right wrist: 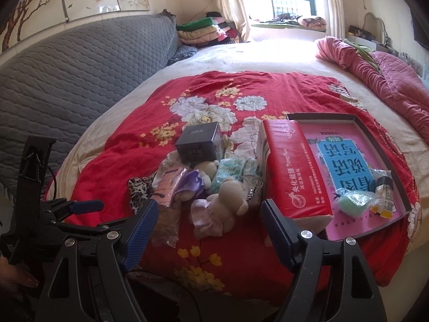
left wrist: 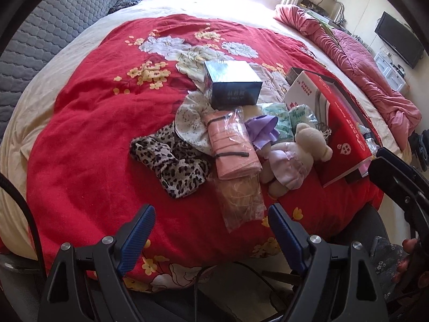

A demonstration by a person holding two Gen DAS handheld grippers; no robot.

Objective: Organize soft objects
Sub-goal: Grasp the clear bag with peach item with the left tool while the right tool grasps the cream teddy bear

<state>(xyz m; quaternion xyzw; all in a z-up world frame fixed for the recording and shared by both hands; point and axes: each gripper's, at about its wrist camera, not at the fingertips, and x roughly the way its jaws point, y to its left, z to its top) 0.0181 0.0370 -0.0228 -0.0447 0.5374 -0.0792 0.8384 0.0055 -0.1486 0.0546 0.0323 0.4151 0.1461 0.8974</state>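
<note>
A pile of soft things lies on the red floral blanket [left wrist: 93,134]: a leopard-print cloth [left wrist: 171,161], a pink cloth in a clear bag [left wrist: 232,145], a cream teddy bear in a lilac dress [left wrist: 297,155], a purple-dressed doll [left wrist: 261,131] and green tissue packs [left wrist: 284,118]. The bear [right wrist: 228,201] and the pink cloth [right wrist: 166,187] also show in the right wrist view. My left gripper [left wrist: 211,228] is open and empty, near the bag's front end. My right gripper [right wrist: 209,222] is open and empty, just before the bear.
A dark box [left wrist: 232,86] stands behind the pile. A red box [right wrist: 292,166] leans in an open pink tray [right wrist: 356,123] holding a green puff [right wrist: 351,201] and a small jar [right wrist: 384,190]. A pink quilt [right wrist: 375,80] lies at right, a grey headboard [right wrist: 80,67] at left.
</note>
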